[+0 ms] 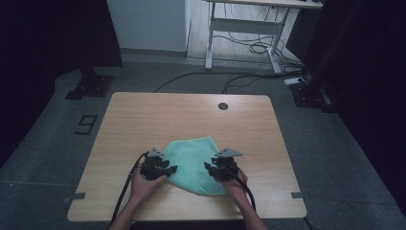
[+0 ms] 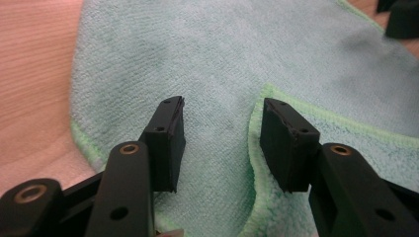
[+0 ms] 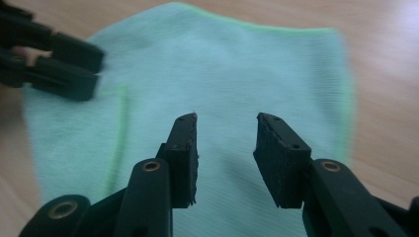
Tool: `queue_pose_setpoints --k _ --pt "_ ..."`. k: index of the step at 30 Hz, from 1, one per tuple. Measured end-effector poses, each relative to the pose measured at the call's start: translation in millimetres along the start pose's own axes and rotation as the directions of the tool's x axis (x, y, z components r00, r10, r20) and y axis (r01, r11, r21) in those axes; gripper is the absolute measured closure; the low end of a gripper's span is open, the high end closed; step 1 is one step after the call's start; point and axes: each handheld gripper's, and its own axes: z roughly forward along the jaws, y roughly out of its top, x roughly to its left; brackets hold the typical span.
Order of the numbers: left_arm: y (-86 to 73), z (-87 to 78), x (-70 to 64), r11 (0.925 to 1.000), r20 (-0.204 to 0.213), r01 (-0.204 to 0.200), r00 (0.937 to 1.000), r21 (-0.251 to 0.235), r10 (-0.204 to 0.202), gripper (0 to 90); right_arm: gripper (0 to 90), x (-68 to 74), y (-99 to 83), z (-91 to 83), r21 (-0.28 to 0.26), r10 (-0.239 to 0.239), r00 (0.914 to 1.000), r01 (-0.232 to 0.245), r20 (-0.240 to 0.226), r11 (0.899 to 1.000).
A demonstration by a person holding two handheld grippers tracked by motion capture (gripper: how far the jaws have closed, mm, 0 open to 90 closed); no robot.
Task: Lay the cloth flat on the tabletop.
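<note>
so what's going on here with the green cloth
A person at a wooden table works on a light green cloth with a hand-held gripper in each hand. The left gripper and the right gripper both sit over the cloth with jaws open, gripping nothing. The cloth lies near the table's front edge, with one hemmed layer folded over another.

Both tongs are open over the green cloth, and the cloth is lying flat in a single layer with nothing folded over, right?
Not quite. Both the left tongs and right tongs are open over the green cloth, but it is not a single layer: the left gripper view shows a hemmed flap folded over on top.
</note>
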Motion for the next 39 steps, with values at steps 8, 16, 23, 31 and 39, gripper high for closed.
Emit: queue_pose_setpoints --k 8,16,23,31,39 --pt "-0.7 -5.0 -3.7 0.9997 0.001 -0.022 0.9998 -0.011 0.022 51.0 60.0 17.5 -10.2 23.3 0.078 -0.024 0.9993 0.026 -0.029 0.997" --pt "26.9 -10.3 30.6 0.9987 -0.101 0.031 0.9943 -0.04 -0.035 52.1 60.4 18.0 -18.0 19.0 0.068 -0.032 0.9992 0.033 -0.024 0.997" --pt "28.6 9.5 35.9 0.999 -0.093 0.037 0.9951 0.027 -0.034 58.9 60.4 17.1 -22.2 16.6 0.048 -0.018 0.9994 0.019 -0.031 0.999" --pt "33.4 11.5 -23.0 0.9877 -0.074 -0.153 0.9859 -0.031 0.15 80.2 59.7 14.3 -25.6 13.2 0.031 0.014 0.9988 -0.013 -0.048 0.999" --pt "22.2 29.7 -70.4 0.9699 0.033 -0.242 0.9699 0.025 0.241 63.9 59.7 -5.6 -26.3 -21.1 -0.049 0.072 0.9973 -0.071 0.015 0.996"
